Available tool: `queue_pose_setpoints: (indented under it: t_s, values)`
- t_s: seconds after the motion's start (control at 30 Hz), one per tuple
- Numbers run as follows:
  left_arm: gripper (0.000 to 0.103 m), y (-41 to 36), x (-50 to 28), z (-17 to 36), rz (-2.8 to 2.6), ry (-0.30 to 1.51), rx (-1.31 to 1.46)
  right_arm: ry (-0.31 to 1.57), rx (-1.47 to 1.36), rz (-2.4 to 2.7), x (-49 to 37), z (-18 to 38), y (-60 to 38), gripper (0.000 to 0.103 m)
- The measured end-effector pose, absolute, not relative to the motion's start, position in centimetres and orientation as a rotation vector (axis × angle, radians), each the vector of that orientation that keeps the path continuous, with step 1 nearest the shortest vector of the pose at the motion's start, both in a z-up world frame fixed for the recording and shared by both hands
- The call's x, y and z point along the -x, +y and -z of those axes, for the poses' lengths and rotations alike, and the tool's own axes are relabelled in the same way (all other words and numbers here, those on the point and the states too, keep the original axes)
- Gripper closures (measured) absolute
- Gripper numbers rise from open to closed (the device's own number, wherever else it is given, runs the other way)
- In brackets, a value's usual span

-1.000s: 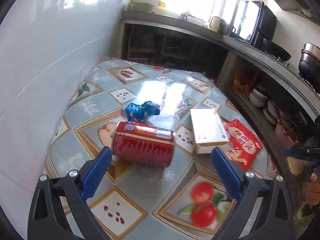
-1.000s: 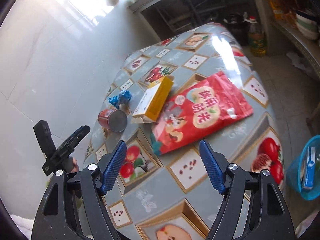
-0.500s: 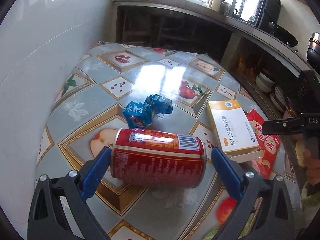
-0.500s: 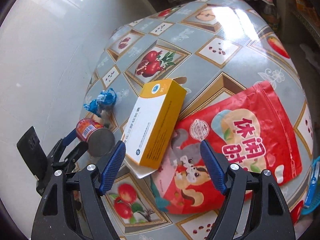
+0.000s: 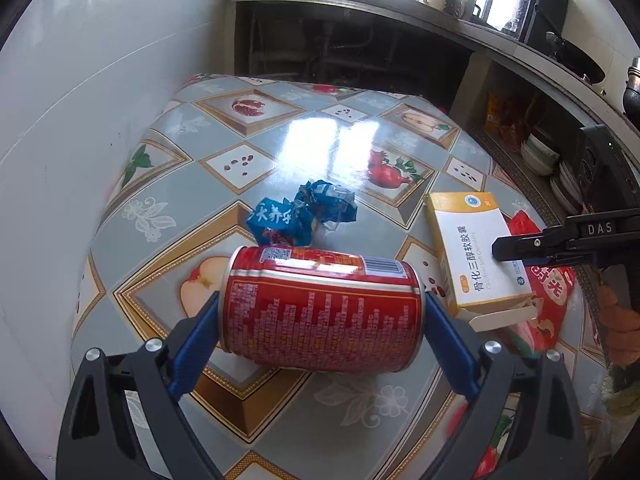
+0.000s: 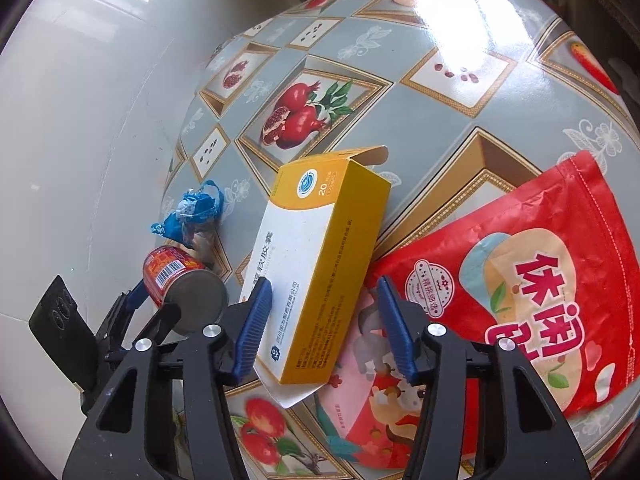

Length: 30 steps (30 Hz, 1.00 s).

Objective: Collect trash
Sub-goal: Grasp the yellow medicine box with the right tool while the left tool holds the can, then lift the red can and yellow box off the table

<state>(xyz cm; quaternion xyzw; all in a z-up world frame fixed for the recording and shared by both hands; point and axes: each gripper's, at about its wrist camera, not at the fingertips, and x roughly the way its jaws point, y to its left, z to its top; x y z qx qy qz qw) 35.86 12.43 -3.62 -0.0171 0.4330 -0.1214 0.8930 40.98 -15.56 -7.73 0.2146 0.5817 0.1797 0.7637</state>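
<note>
A red drink can [image 5: 322, 312] lies on its side on the table between the blue pads of my left gripper [image 5: 322, 316], which touch or nearly touch both its ends; it also shows in the right wrist view [image 6: 182, 280]. A yellow-and-white medicine box [image 6: 316, 272] lies partly on a red snack bag [image 6: 516, 280]. My right gripper [image 6: 324, 320] is open and straddles the box's near end; its left pad touches the box and the right pad stands clear. A crumpled blue wrapper [image 5: 304, 216] lies just beyond the can.
The table [image 5: 320, 132] has a glossy fruit-pattern cloth and stands against a white wall [image 5: 80, 120] on the left. Kitchen counters and shelves with dishes [image 5: 540, 152] lie beyond and to the right.
Both grippers have moved forward and down. The left one now has the can between its pads and has narrowed onto it. The right one has narrowed and reached around the box's end.
</note>
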Motion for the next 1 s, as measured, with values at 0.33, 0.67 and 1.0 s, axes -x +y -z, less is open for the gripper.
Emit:
queue_pose_setpoints:
  t_s: [0.33,0.67,1.0]
  values:
    - [0.011,13.6,-34.0,3.5,0.232,0.915,0.102,1.241,-0.559,-0.428,-40.3,6.9,-16.0,0.07]
    - [0.011,14.6,-29.4,3.3,0.225,0.935,0.174,1.214,-0.472,-0.487,-36.9,4.5,-14.6,0.074]
    - [0.011,15.2,-24.6,3.3,0.224,0.943,0.215,1.133,-0.127,-0.458,-29.0,2.1,-11.5,0.074]
